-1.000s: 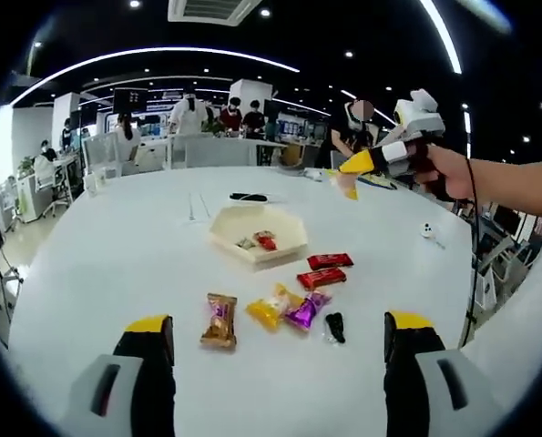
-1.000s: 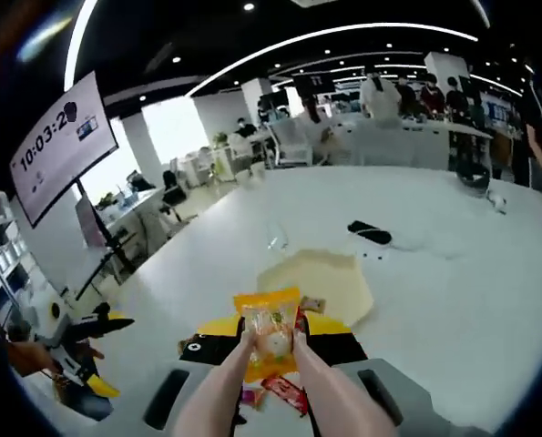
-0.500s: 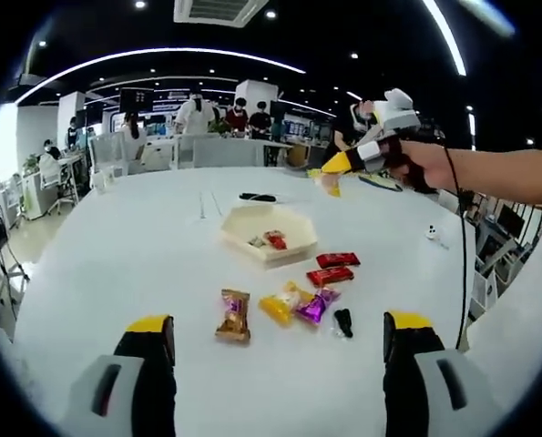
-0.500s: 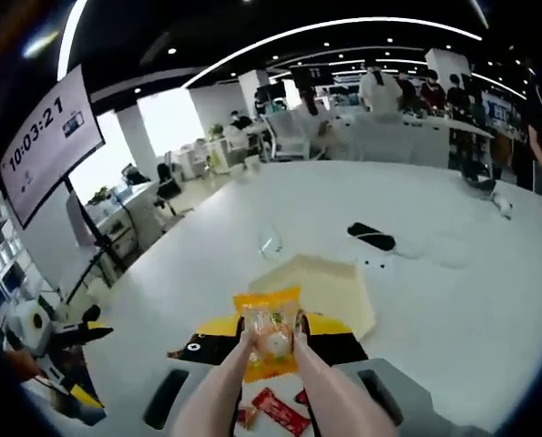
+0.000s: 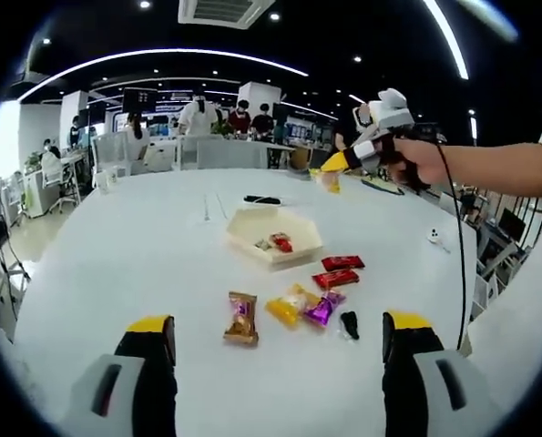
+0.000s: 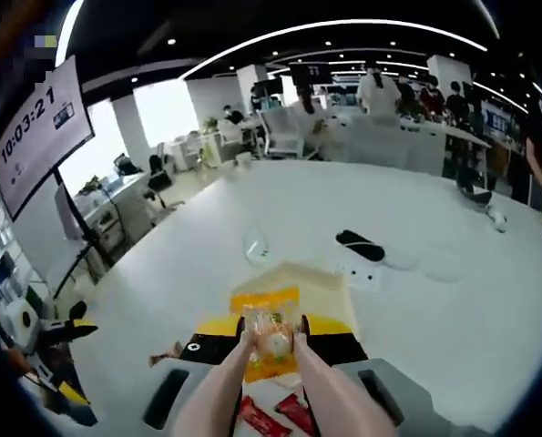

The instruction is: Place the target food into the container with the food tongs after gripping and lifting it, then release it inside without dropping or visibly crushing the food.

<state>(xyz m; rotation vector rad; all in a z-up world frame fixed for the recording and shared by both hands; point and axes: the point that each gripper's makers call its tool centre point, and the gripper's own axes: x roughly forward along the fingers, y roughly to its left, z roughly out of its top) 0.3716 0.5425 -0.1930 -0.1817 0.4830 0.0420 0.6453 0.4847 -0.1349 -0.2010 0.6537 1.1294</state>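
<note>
While its two yellow-tipped jaws stand wide apart and hold nothing at the bottom of the left gripper view, the left hand-held gripper [image 5: 280,341] hangs released over the near part of the white tabletop [image 5: 116,264]. Just beyond it lies a loose row of wrapped snacks: a brown-and-purple packet [image 5: 242,318], a yellow packet [image 5: 288,305] touching a purple packet [image 5: 322,307], a small black piece [image 5: 349,323] and two red bars [image 5: 342,270] side by side. Past these sits the pale hexagonal container [image 5: 274,238], which already has a red item and a smaller wrapped piece inside. Farther back, a black object [image 5: 262,199] lies on the tabletop, and the right hand-held gripper [image 5: 330,165], held by a person's hand [image 5: 414,164], hovers high above the far side with something yellow at its tip. In the right gripper view, the right hand-held gripper [image 6: 272,339] is clenched on the handles of pale food tongs [image 6: 230,391], whose tips pinch a yellow snack packet [image 6: 268,330] in the air, directly over the container [image 6: 330,282] as seen from this camera. Red bars [image 6: 296,411] show below on the tabletop. Beyond stand desks, chairs and people, with a wall screen [image 6: 35,129] showing a clock at left.
</note>
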